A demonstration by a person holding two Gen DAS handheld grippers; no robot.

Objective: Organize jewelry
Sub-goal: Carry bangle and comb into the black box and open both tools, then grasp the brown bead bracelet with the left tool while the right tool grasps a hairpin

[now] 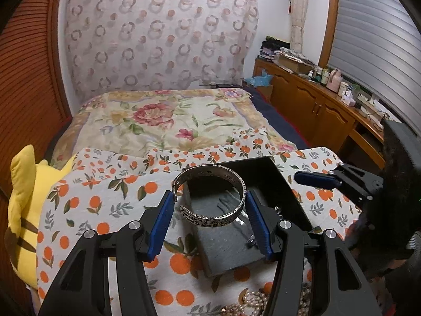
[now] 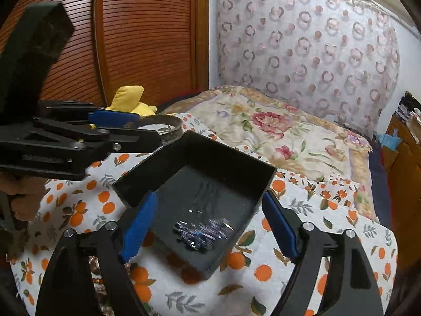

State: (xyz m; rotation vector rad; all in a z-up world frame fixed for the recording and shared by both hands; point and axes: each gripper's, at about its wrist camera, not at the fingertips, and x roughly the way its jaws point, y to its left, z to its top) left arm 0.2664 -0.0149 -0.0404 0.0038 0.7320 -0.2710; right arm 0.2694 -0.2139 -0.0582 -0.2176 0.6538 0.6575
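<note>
My left gripper (image 1: pixel 209 196) is shut on a silver engraved cuff bangle (image 1: pixel 208 217), its blue pads pressing on the two sides. The bangle hangs just above the near left part of a black tray (image 1: pixel 231 250). In the right wrist view the same bangle (image 2: pixel 168 126) shows at the tray's far left corner, in the left gripper (image 2: pixel 150 129). My right gripper (image 2: pixel 209 197) stands open over the black tray (image 2: pixel 200 152), fingers wide apart and touching nothing. A blue sparkling jewelry piece (image 2: pixel 202 233) lies on the tray floor below it.
The tray rests on an orange-print cloth (image 1: pixel 105 197) at the foot of a floral bedspread (image 1: pixel 163 121). Pearl strands (image 1: pixel 252 302) lie at the near edge. A yellow plush toy (image 1: pixel 26 197) sits to the left and a wooden cabinet (image 1: pixel 315 100) with bottles to the right.
</note>
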